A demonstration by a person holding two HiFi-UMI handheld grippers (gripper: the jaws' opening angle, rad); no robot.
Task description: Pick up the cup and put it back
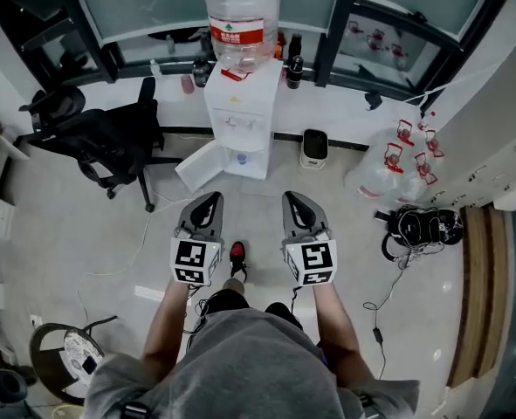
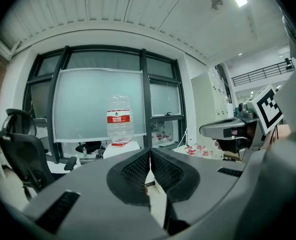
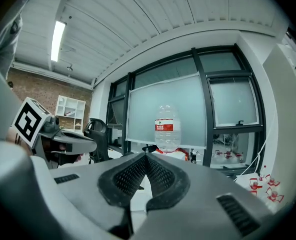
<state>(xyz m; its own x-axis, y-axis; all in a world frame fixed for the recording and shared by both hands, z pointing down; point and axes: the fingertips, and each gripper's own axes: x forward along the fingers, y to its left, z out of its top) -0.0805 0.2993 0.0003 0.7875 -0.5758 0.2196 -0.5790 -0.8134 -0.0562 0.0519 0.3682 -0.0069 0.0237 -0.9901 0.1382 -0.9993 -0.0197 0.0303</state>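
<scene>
I hold both grippers level at waist height, pointing at a white water dispenser (image 1: pixel 238 120) with a large clear bottle (image 1: pixel 242 16) on top. My left gripper (image 1: pixel 207 201) is shut and holds nothing; its jaws meet in the left gripper view (image 2: pixel 150 151). My right gripper (image 1: pixel 294 201) is likewise shut and empty (image 3: pixel 146 158). Both stand well short of the dispenser. I cannot pick out a cup for certain; a small pinkish container (image 1: pixel 187 83) stands on the white sill left of the bottle. The bottle (image 2: pixel 120 124) (image 3: pixel 167 126) shows straight ahead in both gripper views.
The dispenser's lower door (image 1: pixel 196 166) hangs open to the left. A black office chair (image 1: pixel 100 133) stands at the left, a black bin (image 1: pixel 315 147) to the dispenser's right. Empty water bottles (image 1: pixel 397 160) and cables (image 1: pixel 415 225) lie at the right. A round stool (image 1: pixel 65 356) is at my lower left.
</scene>
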